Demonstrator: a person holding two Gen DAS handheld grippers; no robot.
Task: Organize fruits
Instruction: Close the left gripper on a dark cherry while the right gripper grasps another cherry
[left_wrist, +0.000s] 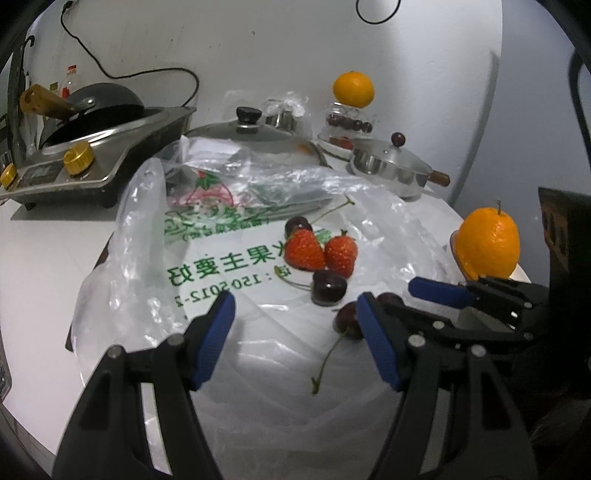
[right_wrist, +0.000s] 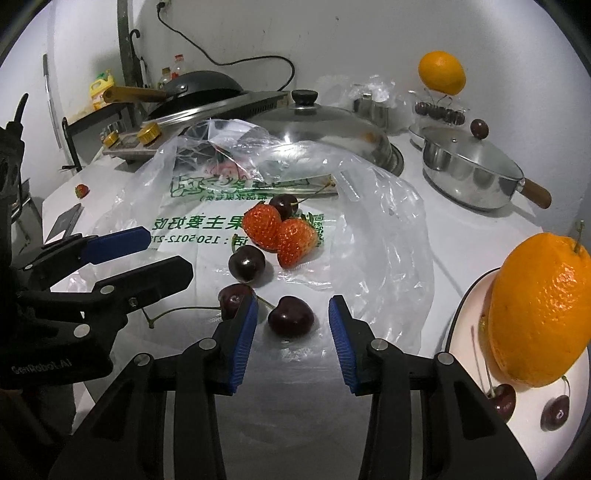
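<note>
Two strawberries (left_wrist: 321, 253) are being shown lying on a printed plastic bag (left_wrist: 221, 266) spread over the table (left_wrist: 48, 258). Just nearer than the strawberries, a dark cherry (left_wrist: 328, 288) is lying. The left gripper (left_wrist: 297, 332) is being held open over the bag, nothing between its fingers (left_wrist: 214, 336). The right gripper (left_wrist: 391, 291) is being seen beside the cherry.

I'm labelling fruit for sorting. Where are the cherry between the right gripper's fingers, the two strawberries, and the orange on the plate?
cherry (right_wrist: 290, 320): right wrist view, middle of its dark skin.
strawberries (right_wrist: 280, 233): right wrist view, where the pair touch.
orange (right_wrist: 539, 314): right wrist view, centre of its peel.
</note>
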